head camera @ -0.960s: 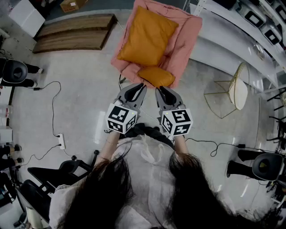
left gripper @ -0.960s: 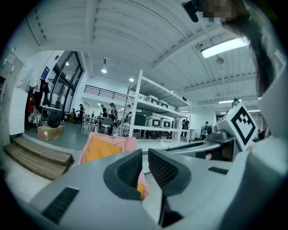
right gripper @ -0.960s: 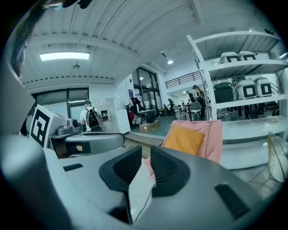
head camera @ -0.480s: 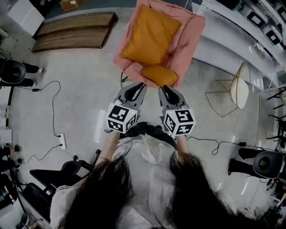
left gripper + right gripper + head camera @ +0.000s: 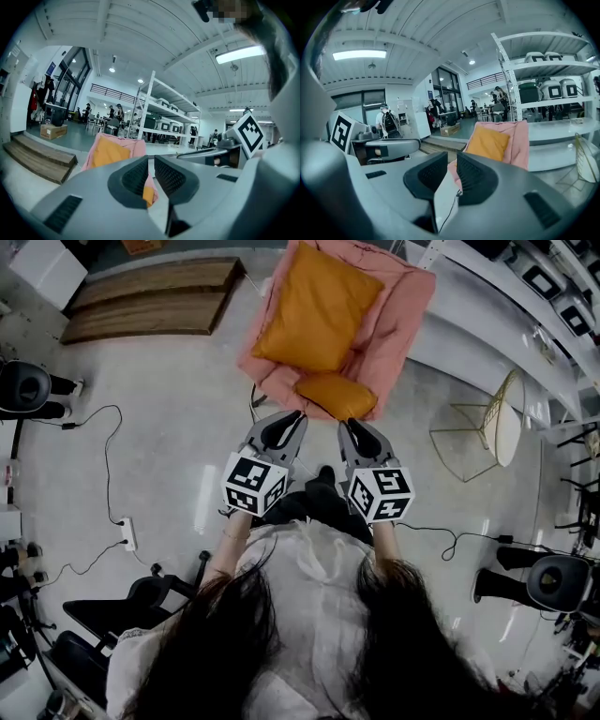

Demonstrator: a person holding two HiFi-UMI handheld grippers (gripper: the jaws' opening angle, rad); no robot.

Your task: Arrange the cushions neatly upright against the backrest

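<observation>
The big cushion [image 5: 319,306] leans on the pink chair's [image 5: 401,315] back. The small cushion [image 5: 337,395] lies flat at the seat's front. The left gripper [image 5: 296,415] and right gripper [image 5: 345,424] are closed, empty, near it. Next, I think, one must open and grab it.

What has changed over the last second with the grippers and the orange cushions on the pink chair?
Hardly anything. A dark shoe has come into view between the left gripper and right gripper, perhaps a step toward the pink chair. Both grippers stay shut, empty, short of it. The large orange cushion and small orange cushion lie untouched as before.
</observation>
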